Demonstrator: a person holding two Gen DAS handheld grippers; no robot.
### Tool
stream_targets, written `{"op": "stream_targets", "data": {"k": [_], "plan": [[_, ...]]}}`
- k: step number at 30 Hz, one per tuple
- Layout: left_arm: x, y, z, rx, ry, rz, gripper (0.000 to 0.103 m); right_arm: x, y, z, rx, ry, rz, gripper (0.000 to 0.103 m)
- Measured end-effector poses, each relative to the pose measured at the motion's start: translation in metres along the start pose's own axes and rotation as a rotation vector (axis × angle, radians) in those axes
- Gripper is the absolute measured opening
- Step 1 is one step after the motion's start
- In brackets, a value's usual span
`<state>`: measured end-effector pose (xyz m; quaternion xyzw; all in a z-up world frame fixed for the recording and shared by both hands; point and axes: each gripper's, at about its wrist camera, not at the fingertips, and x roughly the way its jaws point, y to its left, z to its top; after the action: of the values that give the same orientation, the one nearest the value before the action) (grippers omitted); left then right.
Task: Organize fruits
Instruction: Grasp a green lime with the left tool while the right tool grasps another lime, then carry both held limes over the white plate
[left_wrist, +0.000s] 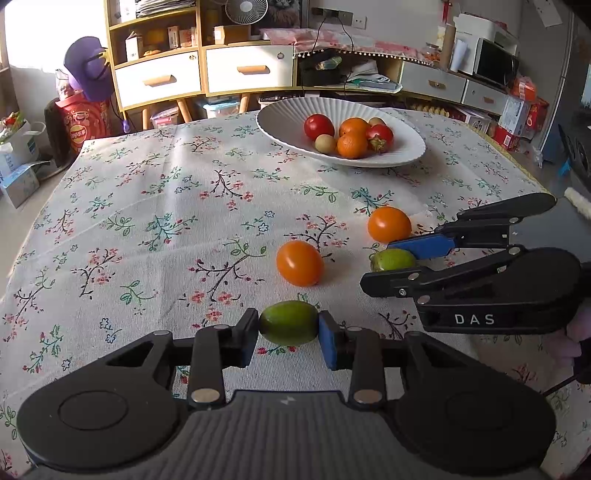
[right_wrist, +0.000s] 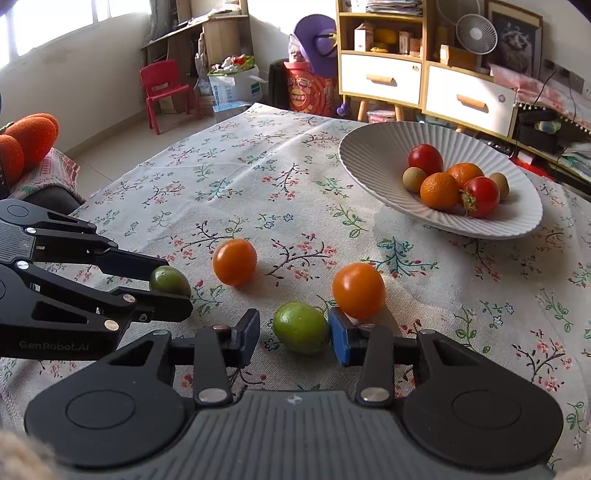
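Note:
My left gripper (left_wrist: 288, 334) is shut on a green fruit (left_wrist: 289, 322) low over the flowered tablecloth; it also shows in the right wrist view (right_wrist: 170, 291) with its fruit (right_wrist: 169, 280). My right gripper (right_wrist: 294, 336) is open around a second green fruit (right_wrist: 301, 326), which touches the right pad only, with a gap on the left. In the left wrist view that gripper (left_wrist: 384, 264) brackets the same fruit (left_wrist: 391, 259). Two orange tomatoes (left_wrist: 300, 263) (left_wrist: 389, 223) lie loose on the cloth. A white ribbed bowl (left_wrist: 288, 127) holds several fruits.
The table (left_wrist: 147, 206) ends at the left and far edges. Shelving with drawers (left_wrist: 207, 70), a red tub (left_wrist: 86, 120), a red child's chair (right_wrist: 166, 92) and boxes stand beyond it. An orange plush (right_wrist: 26, 142) lies at the far left.

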<state>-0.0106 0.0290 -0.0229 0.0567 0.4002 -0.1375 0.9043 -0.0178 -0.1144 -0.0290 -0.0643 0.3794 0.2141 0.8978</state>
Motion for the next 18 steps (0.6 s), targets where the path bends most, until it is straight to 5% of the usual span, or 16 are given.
{"op": "stream_targets", "data": {"k": [18], "plan": [[-0.003,0.004,0.008,-0.009,-0.025,0.013,0.028,-0.014,0.004,0.006,-0.017,-0.035,0.021,0.028]]}}
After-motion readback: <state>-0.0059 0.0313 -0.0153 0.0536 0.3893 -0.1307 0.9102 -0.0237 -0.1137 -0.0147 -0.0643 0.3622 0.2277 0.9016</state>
